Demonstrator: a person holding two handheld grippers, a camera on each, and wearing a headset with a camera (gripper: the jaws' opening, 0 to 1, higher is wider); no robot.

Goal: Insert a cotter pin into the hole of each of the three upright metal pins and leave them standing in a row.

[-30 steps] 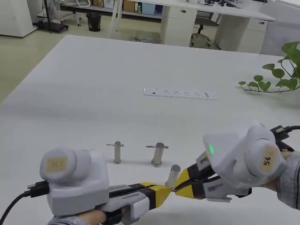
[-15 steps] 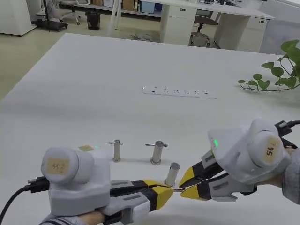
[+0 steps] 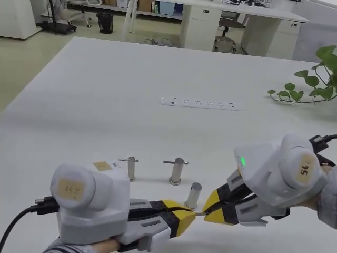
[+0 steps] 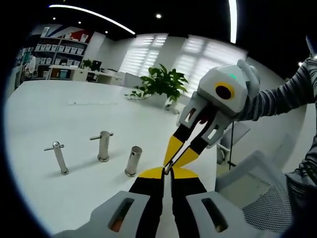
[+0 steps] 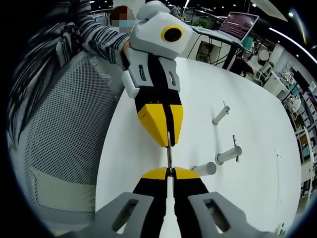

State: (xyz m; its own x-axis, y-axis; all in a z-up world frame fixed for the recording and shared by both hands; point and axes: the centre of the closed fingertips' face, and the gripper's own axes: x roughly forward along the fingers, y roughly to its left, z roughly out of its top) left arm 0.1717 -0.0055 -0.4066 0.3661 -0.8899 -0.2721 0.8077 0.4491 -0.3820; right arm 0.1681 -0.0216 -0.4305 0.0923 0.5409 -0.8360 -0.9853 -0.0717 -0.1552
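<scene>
Three upright metal pins stand in a row on the white table (image 3: 105, 95). The left pin (image 3: 131, 168) and the middle pin (image 3: 177, 172) each carry a cotter pin through the top. The right pin (image 3: 194, 195) has none. Just in front of it, a thin cotter pin (image 5: 169, 156) spans the tips of both grippers. My left gripper (image 3: 192, 215) is shut on one end and my right gripper (image 3: 206, 213) is shut on the other. The right gripper view looks along the cotter pin to the left gripper (image 5: 169, 144), with the bare pin (image 5: 204, 169) close to the right.
A white power strip (image 3: 202, 104) lies further back on the table. A green plant (image 3: 316, 79) trails over the far right edge. A mesh chair (image 5: 64, 148) stands beside the table near the person. Desks and cabinets stand beyond the table's far end.
The right gripper's jaws, parted half a second ago, have narrowed onto the cotter pin. The left gripper has edged slightly right. The three metal pins have not moved.
</scene>
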